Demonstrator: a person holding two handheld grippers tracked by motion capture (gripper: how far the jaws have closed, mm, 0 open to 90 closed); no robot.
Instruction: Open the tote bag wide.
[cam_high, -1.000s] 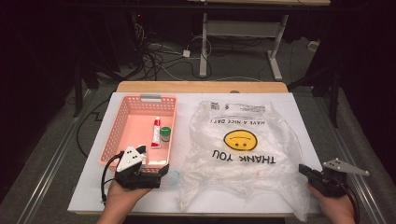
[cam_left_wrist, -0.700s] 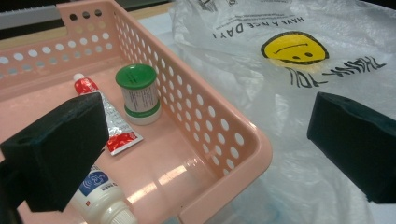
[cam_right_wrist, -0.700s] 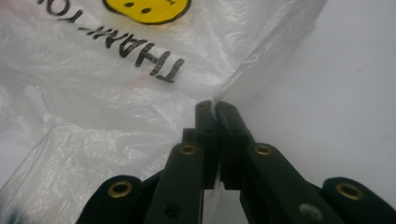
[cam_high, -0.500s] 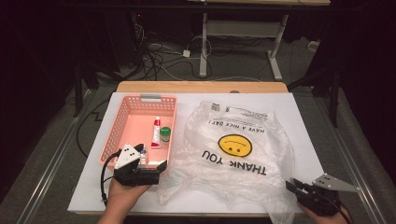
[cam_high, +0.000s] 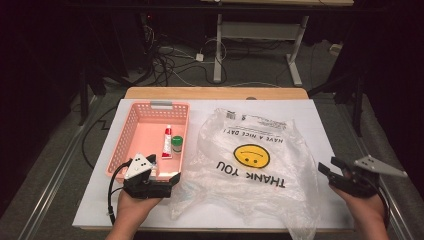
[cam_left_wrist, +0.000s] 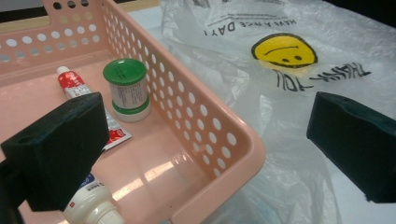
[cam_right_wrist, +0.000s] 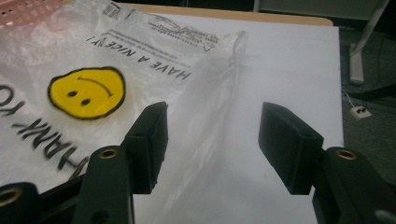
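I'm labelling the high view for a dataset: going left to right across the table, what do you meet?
Left gripper → pink basket → red tube → green-capped jar → plastic bag → right gripper.

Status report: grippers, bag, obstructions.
Left gripper open by basket corner. Right gripper just opened, off bag. Bag flat. Nothing obstructing.

My overhead lamp lights the white tabletop (cam_high: 325, 125) evenly; the surrounding floor stays dark. Glare streaks the glossy pink perforated plastic basket (cam_left_wrist: 224, 140) floor and the crinkled clear plastic bag (cam_high: 250, 165). My near black jaws look soft, slightly unfocused.
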